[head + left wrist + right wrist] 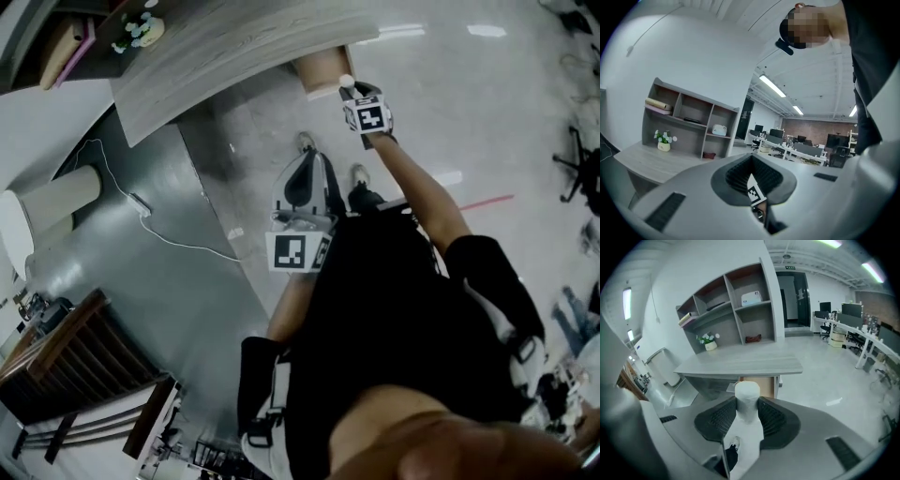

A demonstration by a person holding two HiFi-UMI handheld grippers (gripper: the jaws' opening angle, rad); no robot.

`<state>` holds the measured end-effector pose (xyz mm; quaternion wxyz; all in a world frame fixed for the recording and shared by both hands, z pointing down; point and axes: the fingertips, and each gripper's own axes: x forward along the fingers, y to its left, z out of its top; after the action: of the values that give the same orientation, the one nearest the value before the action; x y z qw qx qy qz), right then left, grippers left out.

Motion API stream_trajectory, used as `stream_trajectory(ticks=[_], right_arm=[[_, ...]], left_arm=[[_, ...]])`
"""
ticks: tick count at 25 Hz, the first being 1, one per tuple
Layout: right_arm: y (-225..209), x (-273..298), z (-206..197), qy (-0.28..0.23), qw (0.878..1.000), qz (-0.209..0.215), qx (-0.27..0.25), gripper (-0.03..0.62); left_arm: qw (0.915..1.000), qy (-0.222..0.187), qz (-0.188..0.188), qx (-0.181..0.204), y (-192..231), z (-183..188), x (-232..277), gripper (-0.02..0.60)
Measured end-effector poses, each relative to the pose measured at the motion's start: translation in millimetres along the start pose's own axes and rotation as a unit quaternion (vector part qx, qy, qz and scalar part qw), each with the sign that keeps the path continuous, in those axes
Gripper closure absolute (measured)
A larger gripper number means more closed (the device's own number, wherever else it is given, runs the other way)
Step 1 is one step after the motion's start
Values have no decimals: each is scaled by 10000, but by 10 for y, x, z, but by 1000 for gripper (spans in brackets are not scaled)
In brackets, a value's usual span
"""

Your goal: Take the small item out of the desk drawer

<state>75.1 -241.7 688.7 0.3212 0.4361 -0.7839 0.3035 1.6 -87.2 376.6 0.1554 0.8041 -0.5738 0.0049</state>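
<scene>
The right tool [354, 92] pinches the small white item [748, 414] by its lower half, leaving its rounded top free. It is held just in front of the desk, near the open drawer [757, 382] under the tabletop [740, 363], so the item looks clear of it. The left tool [751, 164] is pressed together on nothing, well back from the desk, likely idle

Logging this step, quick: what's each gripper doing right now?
Left gripper: closed, nothing between its jaws.
Right gripper: closed on the small white item.
</scene>
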Motion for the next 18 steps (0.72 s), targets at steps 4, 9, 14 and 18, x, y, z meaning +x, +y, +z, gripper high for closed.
stream_trajectory(ticks=[4,9,14,18], right_arm=[[137,-449,33,-225,9995,170,-125,450],[194,-910,84,-628,9974,99,-346,450],[401,-1381,142,-974,9947,175,-283,450],[590,-1752,187,-1182,9923,267,-272,450]], left_arm=[[9998,-131,126,88,-251,44,-274,584],[9994,-247,198,133,-345,118,-535,584],[9990,-359,190,175,-283,197,-697,584],[9984,-496,214,188,-180,301,-799,584]])
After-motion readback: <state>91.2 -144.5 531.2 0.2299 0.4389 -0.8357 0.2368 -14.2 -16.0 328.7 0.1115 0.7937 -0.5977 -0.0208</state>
